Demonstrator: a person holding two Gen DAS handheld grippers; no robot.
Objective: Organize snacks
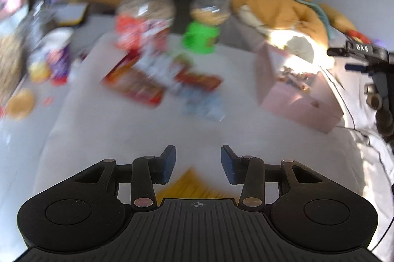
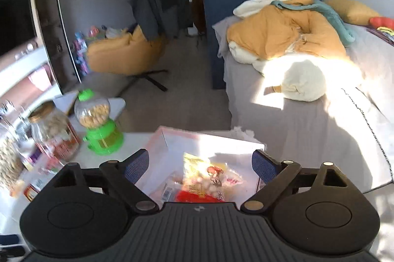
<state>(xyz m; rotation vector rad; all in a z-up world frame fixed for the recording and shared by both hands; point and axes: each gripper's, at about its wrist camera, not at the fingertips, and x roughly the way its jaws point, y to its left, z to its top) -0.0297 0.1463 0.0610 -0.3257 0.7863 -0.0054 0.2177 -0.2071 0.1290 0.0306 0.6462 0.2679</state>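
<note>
My left gripper (image 1: pixel 198 163) is open and empty above a white table (image 1: pixel 123 139), with a yellow packet (image 1: pixel 189 184) just below its fingers. Ahead lie several snack packs: a red-orange box (image 1: pixel 134 87), a red bar wrapper (image 1: pixel 197 79) and a pale blue packet (image 1: pixel 205 106). A pink box (image 1: pixel 300 102) with snacks inside stands at the right. My right gripper (image 2: pixel 200 164) is open and empty right above that pink box (image 2: pixel 172 139), over a yellow snack bag (image 2: pixel 206 173) lying in it. The left view is blurred.
A green candy dispenser (image 1: pixel 202 23) (image 2: pixel 98 121) and a nut jar with a red label (image 1: pixel 145 15) (image 2: pixel 54 131) stand at the table's far side. More jars and packets (image 1: pixel 49 55) crowd the left. A bed with an orange blanket (image 2: pixel 283 33) lies to the right.
</note>
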